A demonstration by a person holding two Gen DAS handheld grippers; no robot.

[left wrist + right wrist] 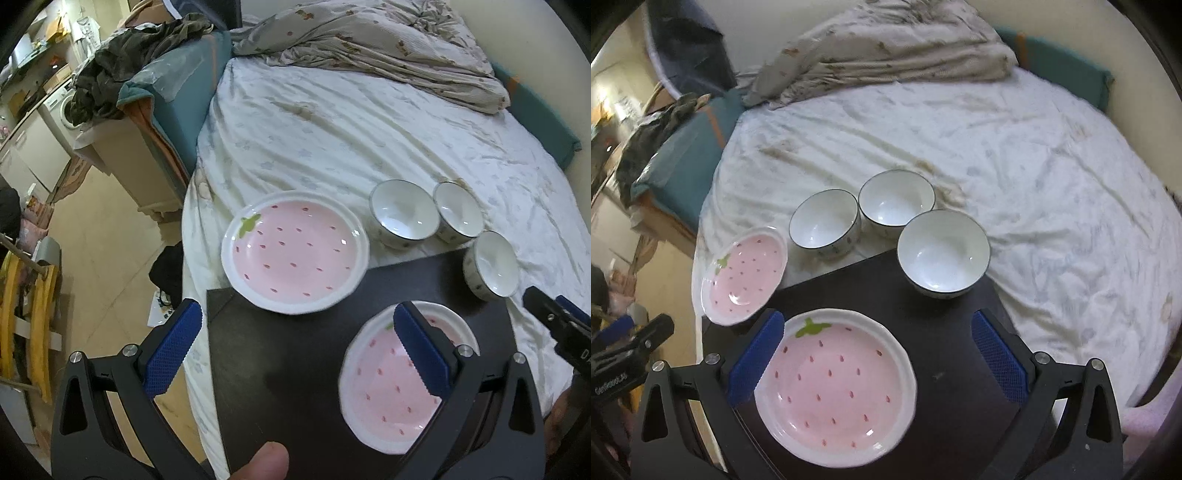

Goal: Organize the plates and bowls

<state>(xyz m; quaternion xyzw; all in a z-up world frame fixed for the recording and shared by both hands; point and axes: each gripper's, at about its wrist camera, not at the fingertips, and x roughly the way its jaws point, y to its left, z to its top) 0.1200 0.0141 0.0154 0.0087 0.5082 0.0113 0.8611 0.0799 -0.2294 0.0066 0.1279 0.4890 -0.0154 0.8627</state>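
Both grippers hang open and empty above a dark rectangular board (945,354) that lies on a white wrinkled bedsheet (1052,192). The likely step is stacking the two pink strawberry-patterned ceramic plates; to do it well, one jaw should slide under a plate's raised white rim while the other presses from above, and the plate should be lifted level so it does not slip. The near plate (836,400) rests on the board toward its near-left corner, partly between the spread fingers of the right gripper (879,360) and touching neither. The far plate (295,251) overhangs the board's far-left corner, ahead of the left gripper (297,345), whose jaws stand wide apart. Of the three white ceramic bowls with dark rims, one bowl (943,253) sits at the board's far-right corner; the other two (824,223) sit on the sheet just beyond the board's far edge, close together.
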